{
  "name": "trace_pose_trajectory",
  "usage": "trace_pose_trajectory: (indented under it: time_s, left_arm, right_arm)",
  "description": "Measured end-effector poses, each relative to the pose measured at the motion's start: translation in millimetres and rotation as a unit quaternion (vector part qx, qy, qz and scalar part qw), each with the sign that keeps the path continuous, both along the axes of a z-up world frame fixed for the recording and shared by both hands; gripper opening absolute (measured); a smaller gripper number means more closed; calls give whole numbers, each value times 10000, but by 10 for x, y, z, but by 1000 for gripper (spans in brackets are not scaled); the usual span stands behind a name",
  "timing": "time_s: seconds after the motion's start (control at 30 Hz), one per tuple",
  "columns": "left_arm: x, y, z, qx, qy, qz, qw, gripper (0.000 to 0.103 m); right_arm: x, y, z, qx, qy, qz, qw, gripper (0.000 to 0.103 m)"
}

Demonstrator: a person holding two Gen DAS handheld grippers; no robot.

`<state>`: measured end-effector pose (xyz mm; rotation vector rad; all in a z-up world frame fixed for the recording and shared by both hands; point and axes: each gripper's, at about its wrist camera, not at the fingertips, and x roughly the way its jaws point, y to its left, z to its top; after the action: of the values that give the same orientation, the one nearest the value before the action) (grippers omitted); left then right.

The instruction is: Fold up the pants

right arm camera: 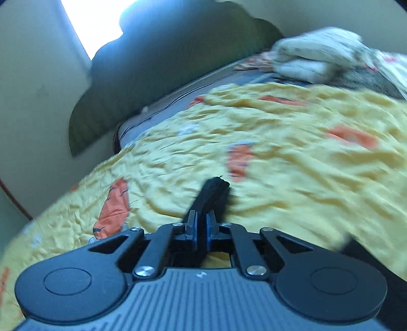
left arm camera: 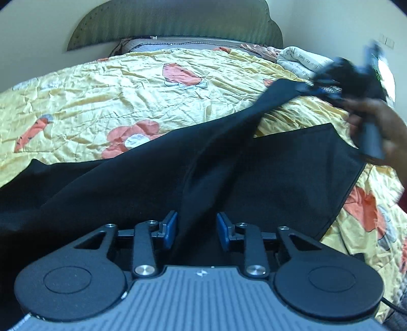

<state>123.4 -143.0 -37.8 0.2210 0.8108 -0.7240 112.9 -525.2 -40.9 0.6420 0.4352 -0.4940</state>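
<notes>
Black pants [left arm camera: 279, 165] lie spread over a yellow flowered bedsheet [left arm camera: 127, 89]. A raised ridge of their cloth runs from between the blue pads of my left gripper [left arm camera: 196, 224] up to the right. That ridge fills the gap between the pads, so the left gripper is shut on it. At the upper right, blurred, my right gripper [left arm camera: 314, 85] pinches the far end of the ridge, with a hand [left arm camera: 376, 122] behind it. In the right wrist view the right gripper [right arm camera: 202, 219] is shut on a narrow black strip of the pants [right arm camera: 213, 193] that sticks out ahead, above the sheet [right arm camera: 279, 152].
A green padded headboard [left arm camera: 173, 23] stands against the wall at the far end of the bed. White folded bedding [left arm camera: 300, 59] and an orange cloth lie at the far right corner, also seen as bedding [right arm camera: 318, 51]. A bright window [right arm camera: 96, 20] is at the upper left.
</notes>
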Motion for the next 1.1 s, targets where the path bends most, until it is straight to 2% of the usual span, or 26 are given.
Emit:
trace_pose_trajectory:
  time_s: [0.13,0.23,0.33,0.5,0.57,0.63,0.67,0.73,0.8,0.9,0.93,1.0,1.03,1.1]
  left_arm:
    - [-26,-65,-30,146,-158,87,9997,38]
    - [-50,-124,-37,252,-274,96,9993,38]
    - [-71,-187,-45,353,-394,94,9986,38]
    - [-124,-273,-68,482,-639,57,9968,38]
    - [-148,-297,-70,511,-730,58,9960,21]
    - [-152,-294,-56,459,-713,58,9964,16]
    - [-147,-288,-44,423,-716,87,9965,13]
    - [-114,-271,4,348,-771,216,9962,13]
    - [-55,-211,111,108,-854,528,9949,13]
    - [-73,-91,326,-324,-954,822,9915,11]
    - [-108,-71,375,-392,-948,712,9922,11]
    - [-247,-109,386,-247,-952,217,9949,11]
    - [-324,-135,343,-136,-956,23,9953,11]
    - [-463,-199,189,98,-863,-280,9958,11]
  right_arm:
    - [-605,-225,-166,528,-218,-341,9978,7]
    - [-806,-388,-377,993,-234,-484,9936,7]
    - [-871,-522,-589,1512,-322,-535,9865,9]
    - [-806,-593,-733,1806,-487,-482,9812,10]
    - [-759,-624,-775,1870,-612,-471,9793,10]
    - [-734,-637,-794,1912,-661,-451,9783,9]
    - [-730,-637,-783,1880,-677,-434,9789,5]
    - [-650,-627,-675,1692,-589,-303,9834,4]
    - [-552,-620,-464,1431,-556,-120,9881,4]
    - [-565,-582,34,929,-1036,131,9902,4]
    - [-654,-554,203,659,-1296,212,9891,4]
    - [-881,-527,377,294,-1416,217,9893,4]
    - [-1023,-531,363,232,-1295,135,9912,4]
    - [-1218,-549,184,136,-731,-105,9972,5]
